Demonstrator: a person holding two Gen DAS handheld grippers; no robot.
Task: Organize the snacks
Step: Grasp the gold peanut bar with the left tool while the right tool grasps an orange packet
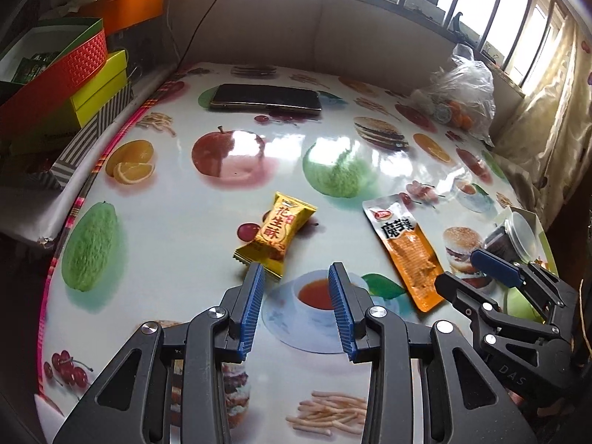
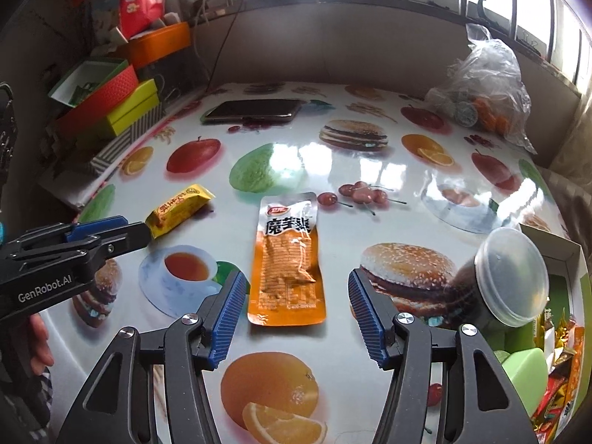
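- A yellow peanut-candy packet [image 1: 275, 235] is seen lying flat on the desk [image 1: 229, 199], on the glossy food-print cover, beside a printed cherry.
- An orange-and-white snack pouch [image 2: 286, 259] is laid lengthwise on the desk, well apart from the yellow packet, its white end pointing away from the camera.
- The left claw [image 1: 296, 277] is held just above the desk with its blue pads partly apart; nothing is gripped, and its left pad [image 1: 253, 296] is seen just at the near corner of the yellow packet, over a printed teacup.
- The right claw [image 2: 296, 298] is spread wide and empty; the near end of the orange pouch is framed between its two pads without being touched, as far as can be told.
- In the right wrist view, the left claw is seen from the side with its tip close to the yellow packet; part of a hand [image 2: 39, 336] is visible behind it.
- A dark jar with a clear plastic lid [image 2: 499, 281] is seen lying tilted at the right edge of the desk, beside a box holding assorted wrapped snacks [image 2: 558, 381].
- A dark phone [image 1: 266, 98] is laid at the far side of the desk.
- A clear plastic bag [image 2: 484, 88] is found at the far right corner.
- Stacked coloured boxes [image 1: 74, 85] are seen off the left edge.
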